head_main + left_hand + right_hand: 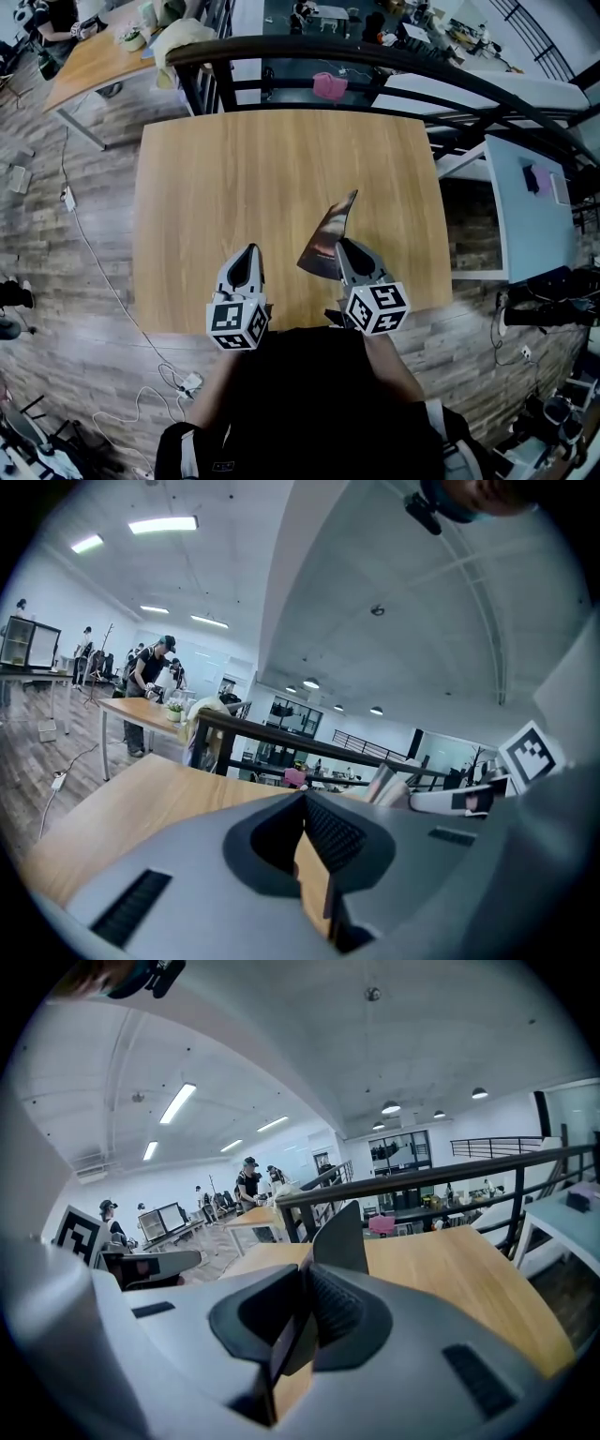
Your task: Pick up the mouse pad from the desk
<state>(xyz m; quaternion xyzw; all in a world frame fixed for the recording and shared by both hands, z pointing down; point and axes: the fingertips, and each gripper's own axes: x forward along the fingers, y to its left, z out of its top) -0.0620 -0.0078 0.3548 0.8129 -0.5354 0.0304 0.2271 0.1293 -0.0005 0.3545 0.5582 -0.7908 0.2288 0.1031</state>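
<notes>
Over the near edge of the wooden desk (234, 178), the person holds both grippers side by side, pointing forward and away from the body and tipped a little downward. Dark sleeves run back from each tool to the dark-clothed torso at the bottom of the head view.

The right gripper (348, 247) is clamped on the mouse pad (330, 234). The pad is a thin, dark, reddish-brown sheet that stands on edge, rising out of the jaws and curling forward to a pointed corner. In the right gripper view the two ribbed pads pinch the sheet between them, and the mouse pad (343, 1234) sticks up above the jaw tips of the right gripper (307, 1290) with the desk top spread out behind it. It appears to hang clear of the wood, carried only by this grip.

The left gripper (247, 253) is just beside the right one, at about the same height, and it does not touch the pad. Its own view shows the jaws of the left gripper (305, 803) pressed together with nothing between them, only bare wood beyond.

Each tool carries its marker cube at the rear, the left cube (237, 323) and the right cube (377, 307), both close to the person's chest. A dark railing (375, 56) runs past the far side of the desk.
</notes>
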